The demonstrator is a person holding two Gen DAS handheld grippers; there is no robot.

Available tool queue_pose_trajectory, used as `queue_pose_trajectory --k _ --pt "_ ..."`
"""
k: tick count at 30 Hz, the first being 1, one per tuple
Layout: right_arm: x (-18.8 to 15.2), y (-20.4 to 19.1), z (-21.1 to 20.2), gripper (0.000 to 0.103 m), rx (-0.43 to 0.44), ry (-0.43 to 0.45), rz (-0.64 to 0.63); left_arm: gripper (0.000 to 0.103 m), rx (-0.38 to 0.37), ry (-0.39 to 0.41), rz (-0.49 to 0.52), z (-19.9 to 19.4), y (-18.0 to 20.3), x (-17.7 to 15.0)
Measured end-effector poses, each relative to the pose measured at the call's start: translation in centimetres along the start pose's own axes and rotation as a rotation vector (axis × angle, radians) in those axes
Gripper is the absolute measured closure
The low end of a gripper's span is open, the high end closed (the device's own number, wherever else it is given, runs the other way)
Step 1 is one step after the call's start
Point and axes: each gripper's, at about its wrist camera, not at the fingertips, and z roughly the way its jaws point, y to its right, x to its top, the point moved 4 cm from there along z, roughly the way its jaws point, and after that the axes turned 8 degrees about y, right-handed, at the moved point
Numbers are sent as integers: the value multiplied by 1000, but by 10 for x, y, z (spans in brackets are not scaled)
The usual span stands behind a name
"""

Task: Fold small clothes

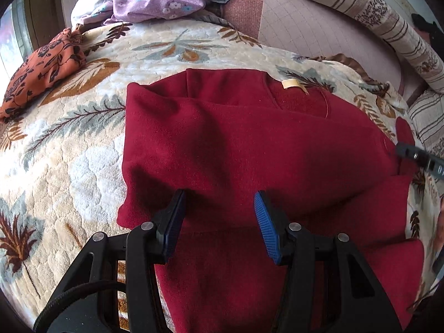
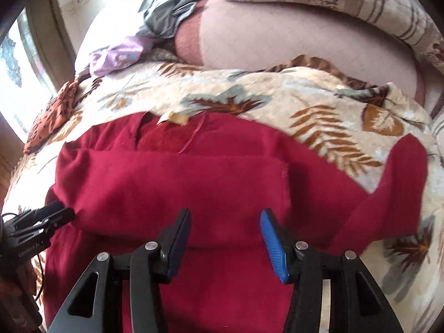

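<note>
Left wrist view: left gripper [image 1: 219,205] hangs with jaws apart and empty above the red sweater [image 1: 249,144], spread on the leaf-patterned blanket [image 1: 69,149]. Right wrist view: right gripper [image 2: 225,223] likewise gapes, gripping nothing, over the sweater's folded sleeve [image 2: 166,172].

Garment: a dark red fleece top [image 1: 249,149] lies on the bed, one sleeve folded across its body, a pale label [image 1: 290,83] at the neck.
Left tool [image 1: 219,216]: hangs over the lower part of the top, blue pads parted, nothing between them.
Right tool [image 1: 419,159]: only a dark tip shows at the right edge, by the top's far side.
Bedding: cream leaf-patterned blanket [image 1: 83,144].
Other cloth: orange floral piece [image 1: 44,69] at left; lilac floral piece [image 1: 158,5] behind.
Pillow: striped bolster [image 1: 388,25] at upper right.
</note>
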Motion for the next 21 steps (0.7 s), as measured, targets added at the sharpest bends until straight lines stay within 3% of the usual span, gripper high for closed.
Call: queue_pose_trajectory --k 2,7,12,15,21 --pt "10 38 -3 42 -71 15 50 52 3 -1 9 1 2 0" --pt "36 145 8 42 -207 11 251 51 -4 3 -10 3 0 2" --pt "50 225 29 42 -287 -40 367 51 2 16 1 5 2 2" --pt "55 254 36 42 -331 -10 414 51 5 22 6 6 3 2" --pt "62 282 66 41 -369 -34 474 51 9 32 31 7 5 0"
